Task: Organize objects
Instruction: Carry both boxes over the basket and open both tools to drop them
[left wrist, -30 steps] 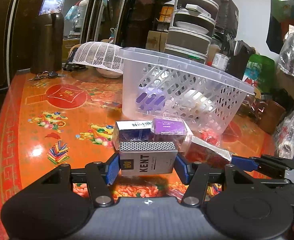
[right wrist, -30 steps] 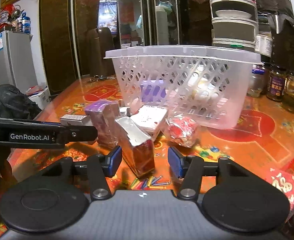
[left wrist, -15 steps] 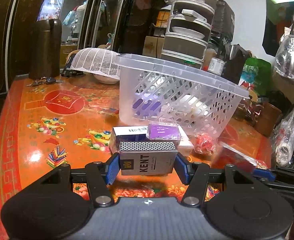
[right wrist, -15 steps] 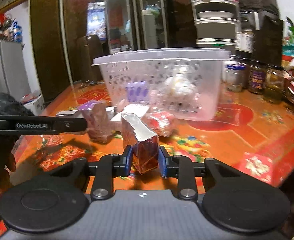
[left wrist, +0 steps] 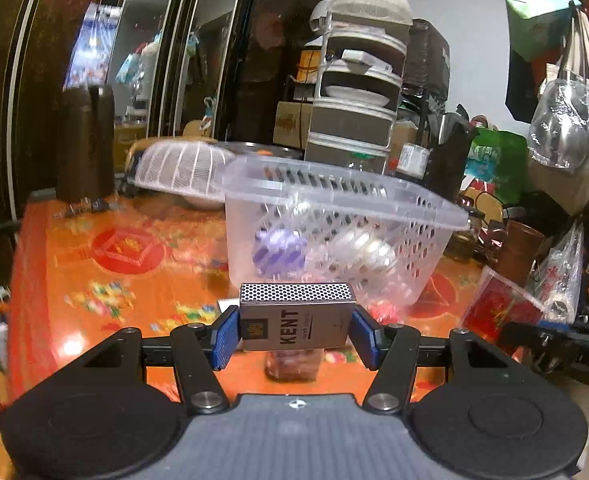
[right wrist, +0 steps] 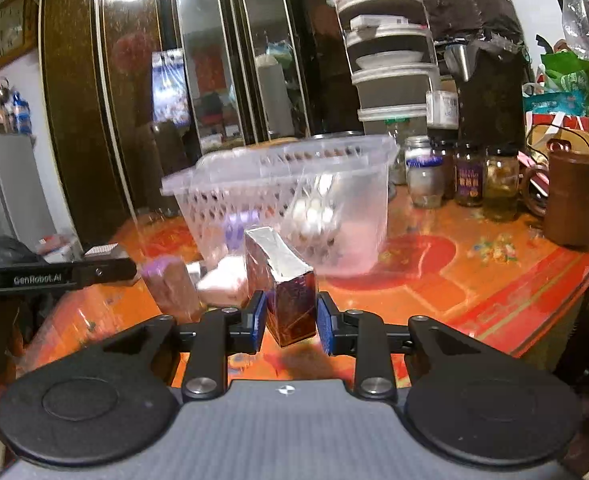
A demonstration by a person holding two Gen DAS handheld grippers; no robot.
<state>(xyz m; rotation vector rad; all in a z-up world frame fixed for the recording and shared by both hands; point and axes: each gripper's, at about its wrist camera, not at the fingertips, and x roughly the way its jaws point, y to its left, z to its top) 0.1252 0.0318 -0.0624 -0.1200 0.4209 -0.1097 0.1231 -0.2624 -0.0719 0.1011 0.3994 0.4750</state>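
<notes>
KENT pack (left wrist: 297, 322) clamped in left claw (left wrist: 294, 334) (basket (left wrist: 434, 216) behind).

Grey KENT pack (left wrist: 296, 322) – perforated silver top, upright, clear of the table, pinched at both sides. Dark red foil-topped pack (right wrist: 284, 280) – tilted, likewise gripped and raised. Clear slotted basket (left wrist: 434, 216) on the orange table, purple and white items inside. Purple-topped pack (right wrist: 170, 286) and white pack (right wrist: 224, 282) lie before the basket
</notes>
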